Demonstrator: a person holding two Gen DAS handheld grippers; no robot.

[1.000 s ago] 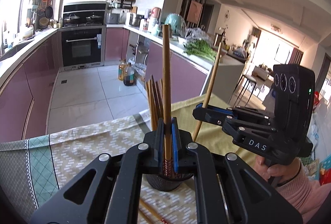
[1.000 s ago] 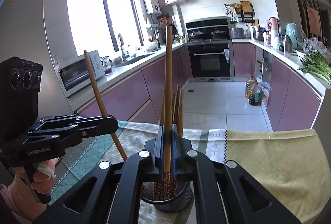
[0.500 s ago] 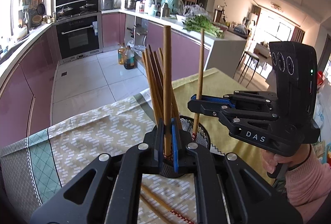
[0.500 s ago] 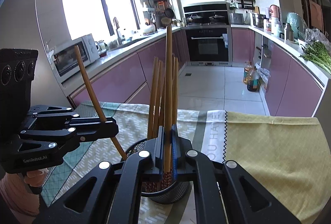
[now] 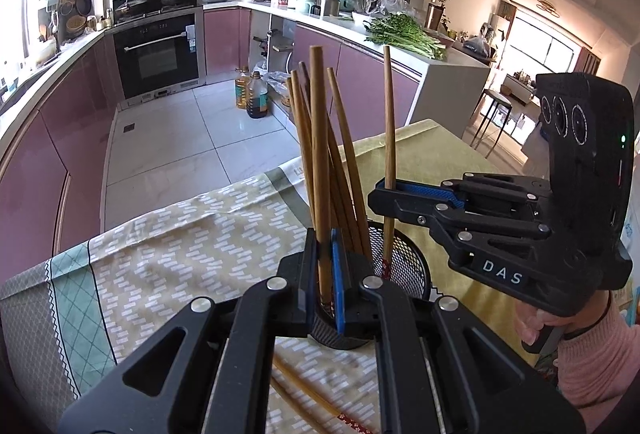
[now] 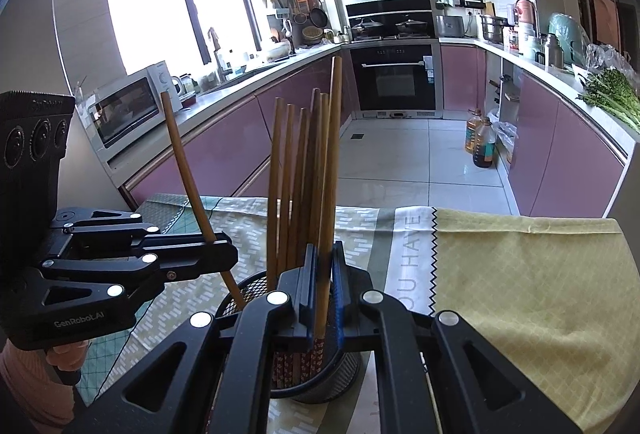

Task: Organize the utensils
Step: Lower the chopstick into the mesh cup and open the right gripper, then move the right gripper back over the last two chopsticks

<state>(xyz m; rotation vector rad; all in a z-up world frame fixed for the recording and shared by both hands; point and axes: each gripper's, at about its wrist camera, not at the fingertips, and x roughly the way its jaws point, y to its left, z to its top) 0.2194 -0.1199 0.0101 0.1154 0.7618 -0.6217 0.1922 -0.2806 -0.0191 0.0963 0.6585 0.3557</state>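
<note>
Left gripper (image 5: 325,274): at 6 o'clock in the left view; jaws pinched on one upright chopstick (image 5: 320,169), its lower end down inside the cup rim; seen from the right view at 9 o'clock, the stick leans toward 11 o'clock.
Right gripper (image 6: 322,290): at 6 o'clock in the right view; jaws clamped on a second chopstick (image 6: 330,169), patterned end in the cup; in the left view it comes in from 3 o'clock.
Cup (image 5: 412,266): black mesh holder just beyond both grippers; a bundle of chopsticks (image 6: 296,169) stands in it, fanned toward 12 o'clock.
Loose sticks (image 5: 316,400): lie on the cloth at 6 o'clock, under the left gripper.
Cloth (image 6: 520,274): patterned, then plain yellow at 3 o'clock.
Far: oven (image 6: 396,77) at 12 o'clock; greens (image 5: 404,33) on the counter at 1 o'clock.
</note>
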